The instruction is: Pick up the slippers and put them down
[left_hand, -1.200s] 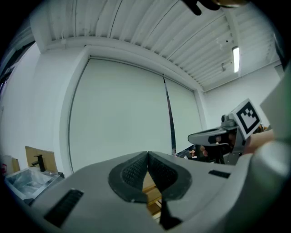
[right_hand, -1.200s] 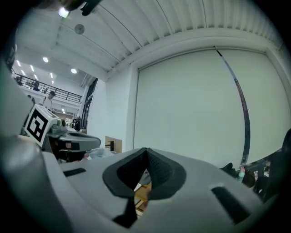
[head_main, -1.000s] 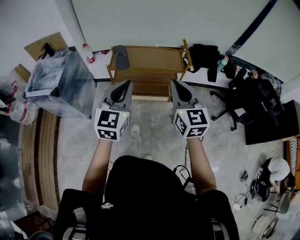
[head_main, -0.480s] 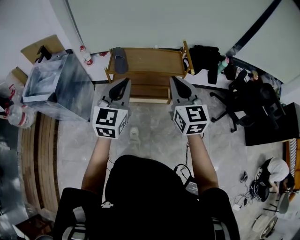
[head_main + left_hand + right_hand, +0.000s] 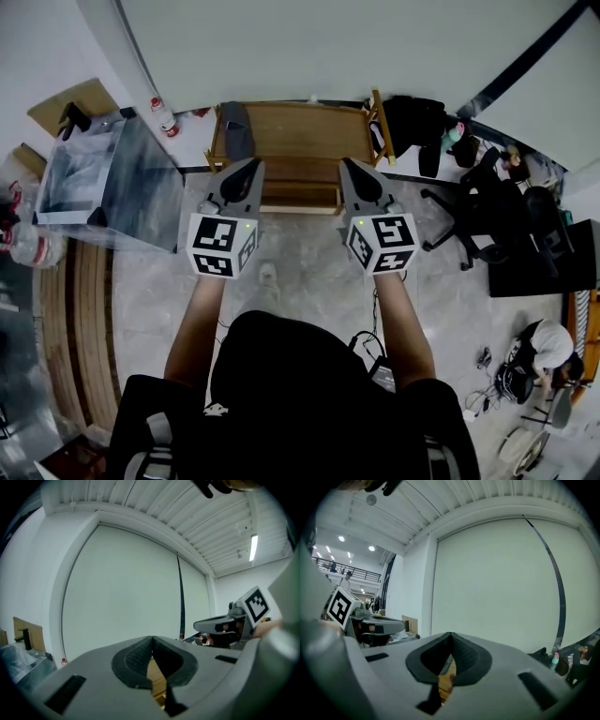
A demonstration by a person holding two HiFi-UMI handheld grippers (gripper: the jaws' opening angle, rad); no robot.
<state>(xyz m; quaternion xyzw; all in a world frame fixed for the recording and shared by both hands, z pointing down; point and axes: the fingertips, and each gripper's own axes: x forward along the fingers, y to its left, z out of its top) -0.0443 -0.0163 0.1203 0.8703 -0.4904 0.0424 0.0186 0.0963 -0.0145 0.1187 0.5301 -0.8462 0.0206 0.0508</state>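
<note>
A dark grey slipper point(image 5: 236, 126) lies at the left end of the top board of a low wooden shoe rack point(image 5: 300, 131) against the wall. I see no second slipper. My left gripper point(image 5: 254, 166) and right gripper point(image 5: 345, 165) are held side by side, level, their tips over the rack's front lower boards in the head view. Both are shut with nothing between the pads. In the left gripper view the shut left gripper point(image 5: 152, 640) shows wood through the slit below its tips, and the right gripper point(image 5: 451, 635) shows the same in its own view.
A clear plastic-wrapped box point(image 5: 112, 183) stands left of the rack, with a bottle point(image 5: 159, 112) and cardboard point(image 5: 66, 98) behind it. Black bags point(image 5: 412, 117) and office chairs point(image 5: 487, 202) are on the right. A person point(image 5: 548, 342) crouches at lower right.
Both grippers have moved forward toward the rack, which now lies closer and lower in the head view. Both stayed shut and empty.
</note>
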